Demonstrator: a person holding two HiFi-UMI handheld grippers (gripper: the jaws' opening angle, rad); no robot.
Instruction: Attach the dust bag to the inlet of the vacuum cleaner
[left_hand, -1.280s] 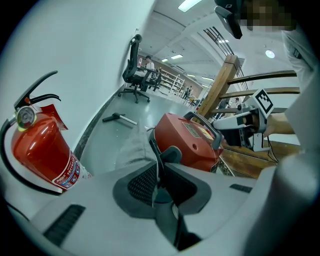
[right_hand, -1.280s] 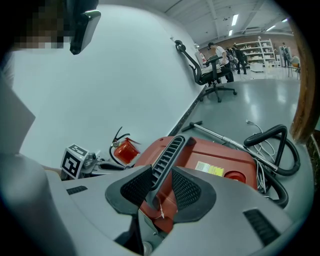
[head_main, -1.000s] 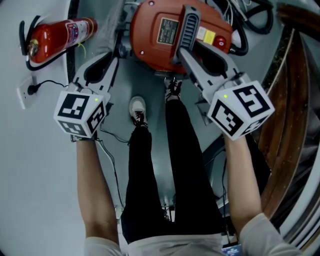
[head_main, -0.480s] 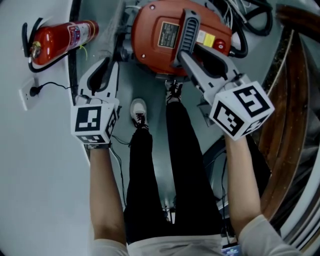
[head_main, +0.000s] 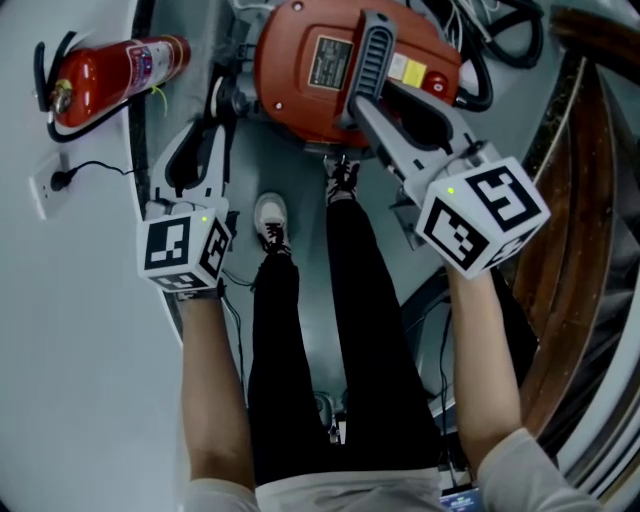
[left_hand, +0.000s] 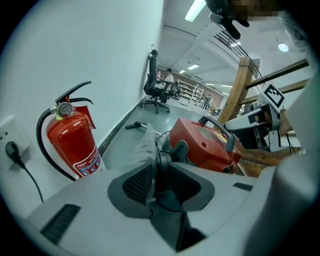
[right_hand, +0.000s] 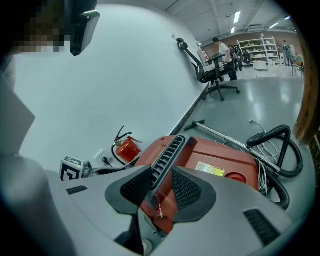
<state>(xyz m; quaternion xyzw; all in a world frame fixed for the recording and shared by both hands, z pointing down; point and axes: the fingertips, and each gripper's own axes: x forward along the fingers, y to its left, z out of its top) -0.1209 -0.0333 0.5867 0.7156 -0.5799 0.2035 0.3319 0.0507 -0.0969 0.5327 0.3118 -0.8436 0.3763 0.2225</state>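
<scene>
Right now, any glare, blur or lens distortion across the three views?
Head view: flat, even light, sharp, mild sheen on the vacuum cleaner. Left gripper view: heavy fisheye, dark corners, ceiling lights blown out; fire extinguisher crisp, left claw slightly soft up close. Right gripper view: same fisheye and vignette, mosaic patch top left, handle sharp.

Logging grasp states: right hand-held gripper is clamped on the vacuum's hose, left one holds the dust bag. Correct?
Not the hose: the right gripper view shows the right hand-held gripper clamped on the ribbed handle of the vacuum; the hose lies beyond it. The left hand-held gripper does hold the dust bag.
</scene>
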